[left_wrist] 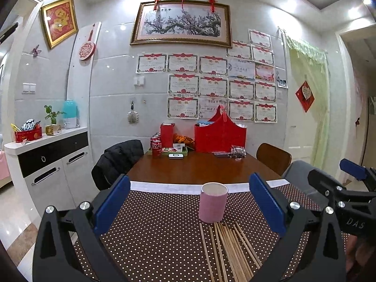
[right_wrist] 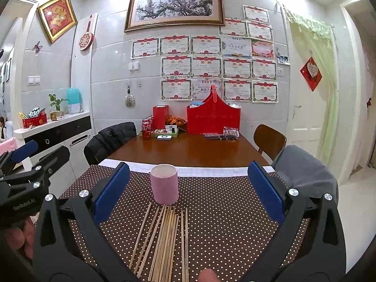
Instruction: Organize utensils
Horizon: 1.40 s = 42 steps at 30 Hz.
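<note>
Chopsticks (right_wrist: pixel 162 242) lie fanned out nearest us, flat on the dotted cloth (right_wrist: pixel 223 211) covering the worktop. Both tools hover over them: left gripper (left_wrist: pixel 190 208) jaws spread wide and empty, right gripper (right_wrist: pixel 188 195) jaws likewise wide apart, holding nothing. Just beyond the sticks' far tips stands the pink cup (right_wrist: pixel 164 184), upright. Further back, a red basket (right_wrist: pixel 213 119) by the wall.

"GenRobot.AI" on left gripper (right_wrist: pixel 22 155)
</note>
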Available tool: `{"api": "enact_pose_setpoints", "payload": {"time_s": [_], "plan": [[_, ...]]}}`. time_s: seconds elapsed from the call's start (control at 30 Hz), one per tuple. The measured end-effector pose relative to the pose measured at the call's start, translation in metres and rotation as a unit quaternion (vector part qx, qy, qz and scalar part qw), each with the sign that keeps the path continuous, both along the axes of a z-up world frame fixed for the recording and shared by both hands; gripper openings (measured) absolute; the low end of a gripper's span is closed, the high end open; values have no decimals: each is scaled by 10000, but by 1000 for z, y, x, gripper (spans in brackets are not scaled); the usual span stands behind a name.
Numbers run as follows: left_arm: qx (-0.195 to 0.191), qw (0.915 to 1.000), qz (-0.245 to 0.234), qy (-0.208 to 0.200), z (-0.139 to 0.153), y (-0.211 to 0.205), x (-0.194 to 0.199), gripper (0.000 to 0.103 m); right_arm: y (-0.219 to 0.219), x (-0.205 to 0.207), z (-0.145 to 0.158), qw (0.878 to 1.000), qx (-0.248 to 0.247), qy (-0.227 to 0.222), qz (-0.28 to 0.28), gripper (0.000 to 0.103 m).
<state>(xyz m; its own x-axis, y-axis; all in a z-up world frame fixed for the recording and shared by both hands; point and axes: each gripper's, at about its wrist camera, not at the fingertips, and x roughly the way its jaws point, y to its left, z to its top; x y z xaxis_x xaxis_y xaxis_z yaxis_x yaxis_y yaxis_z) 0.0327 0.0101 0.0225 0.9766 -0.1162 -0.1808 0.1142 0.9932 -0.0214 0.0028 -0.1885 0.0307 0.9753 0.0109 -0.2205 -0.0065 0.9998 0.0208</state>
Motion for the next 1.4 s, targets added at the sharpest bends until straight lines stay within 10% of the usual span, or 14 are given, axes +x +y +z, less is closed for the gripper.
{"api": "enact_pose_setpoints", "payload": {"time_s": [0.37,0.77,1.23,1.4], "plan": [[179,9906,-137,1350,-56,-1,61,99,-15,47,-37,9966,48,789,250,98],[715,9427,-95,3257,-176,-16,139,99,-42,109,-132,9702,154,2396,335,98],[846,9238,-207,3729,-218,-29,189,99,-38,144,-193,9396,-203,3349,684,98],[761,9239,-234,3742,-215,-27,199,99,-30,159,-204,9317,-371,3544,709,79]]}}
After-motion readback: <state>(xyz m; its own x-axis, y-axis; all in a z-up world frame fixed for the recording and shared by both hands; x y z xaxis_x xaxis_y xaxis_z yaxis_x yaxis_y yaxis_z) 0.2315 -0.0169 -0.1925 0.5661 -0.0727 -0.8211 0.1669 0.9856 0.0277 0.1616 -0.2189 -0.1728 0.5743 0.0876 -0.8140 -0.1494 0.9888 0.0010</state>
